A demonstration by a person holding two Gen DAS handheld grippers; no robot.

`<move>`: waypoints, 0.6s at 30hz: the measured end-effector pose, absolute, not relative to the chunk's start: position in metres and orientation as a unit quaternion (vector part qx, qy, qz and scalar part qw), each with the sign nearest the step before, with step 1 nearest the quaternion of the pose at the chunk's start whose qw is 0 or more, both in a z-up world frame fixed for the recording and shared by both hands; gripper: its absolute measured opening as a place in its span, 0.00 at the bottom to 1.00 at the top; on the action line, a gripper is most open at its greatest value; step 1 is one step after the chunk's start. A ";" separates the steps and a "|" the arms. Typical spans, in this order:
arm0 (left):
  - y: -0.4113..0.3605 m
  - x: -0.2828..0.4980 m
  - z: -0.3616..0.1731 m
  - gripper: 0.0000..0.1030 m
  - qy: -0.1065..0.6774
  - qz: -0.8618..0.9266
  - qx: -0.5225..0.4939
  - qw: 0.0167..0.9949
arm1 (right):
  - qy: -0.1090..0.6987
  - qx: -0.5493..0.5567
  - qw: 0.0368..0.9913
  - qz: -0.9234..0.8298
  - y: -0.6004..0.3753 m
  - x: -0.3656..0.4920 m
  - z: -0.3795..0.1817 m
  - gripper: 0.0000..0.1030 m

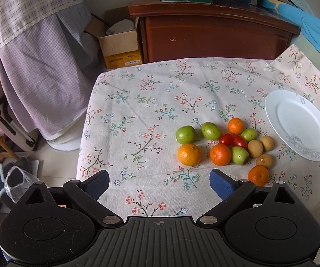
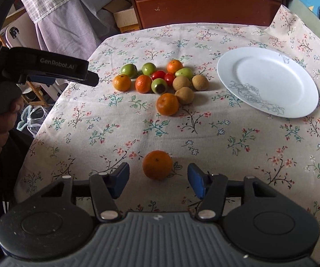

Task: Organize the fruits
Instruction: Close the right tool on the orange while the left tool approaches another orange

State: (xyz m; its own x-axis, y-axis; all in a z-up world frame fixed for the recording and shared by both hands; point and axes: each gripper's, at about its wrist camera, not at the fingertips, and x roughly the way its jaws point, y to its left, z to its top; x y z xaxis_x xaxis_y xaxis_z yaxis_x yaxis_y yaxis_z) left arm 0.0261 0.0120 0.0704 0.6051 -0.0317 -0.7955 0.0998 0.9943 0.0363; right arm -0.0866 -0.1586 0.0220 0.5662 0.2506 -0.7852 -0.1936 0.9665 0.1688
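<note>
**A:** Looking at our right gripper [image 2: 158, 179] first: the jaws stand apart with the lone orange [image 2: 157, 165] sitting between the blue pads [image 2: 121, 180], not pinched yet, gaps on both sides. So nothing's grasped there. We'd want to slide in a touch further so the pads meet the fruit across its widest part, not the near edge, or it'll probably squirt forward when we squeeze.

**B:** Agreed, and squeeze gently, since it looks soft-skinned. What about our left gripper [image 1: 159, 183]?

**A:** Released, jaws wide, empty, hanging over bare cloth on the near side of the pile. Seen from the right wrist camera it's well off to the left, so no clash.

**B:** And the rest of the fruit?

**A:** Clustered mid-desk [image 2: 237, 155] on the floral cloth: oranges, green fruits [image 1: 185, 134], two cherry tomatoes [image 1: 233, 140] and three brownish round ones [image 1: 261, 148], mostly touching each other. The white plate [image 2: 293, 102] sits to their right, with nothing on it.

**B:** So the plate is likely where we're headed. We'd lift straight up before swinging over, so we don't bowl into the cluster.
</note>
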 end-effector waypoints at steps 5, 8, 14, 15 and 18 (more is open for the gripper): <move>0.026 0.033 0.073 0.94 0.439 -0.014 0.015 0.898 | 0.458 0.027 0.880 0.122 -0.154 -0.081 0.014 0.38; 0.028 0.035 0.068 0.93 0.440 -0.009 0.022 0.898 | 0.459 0.021 0.880 0.120 -0.151 -0.081 0.011 0.30; 0.021 0.039 0.057 0.92 0.429 -0.030 0.040 0.902 | 0.443 0.038 0.890 0.103 -0.155 -0.078 0.016 0.29; 0.020 0.042 0.054 0.92 0.429 -0.035 0.036 0.902 | 0.440 0.043 0.891 0.099 -0.156 -0.077 0.017 0.29; 0.017 0.050 0.047 0.90 0.434 -0.044 0.016 0.900 | 0.434 0.060 0.894 0.090 -0.161 -0.074 0.017 0.29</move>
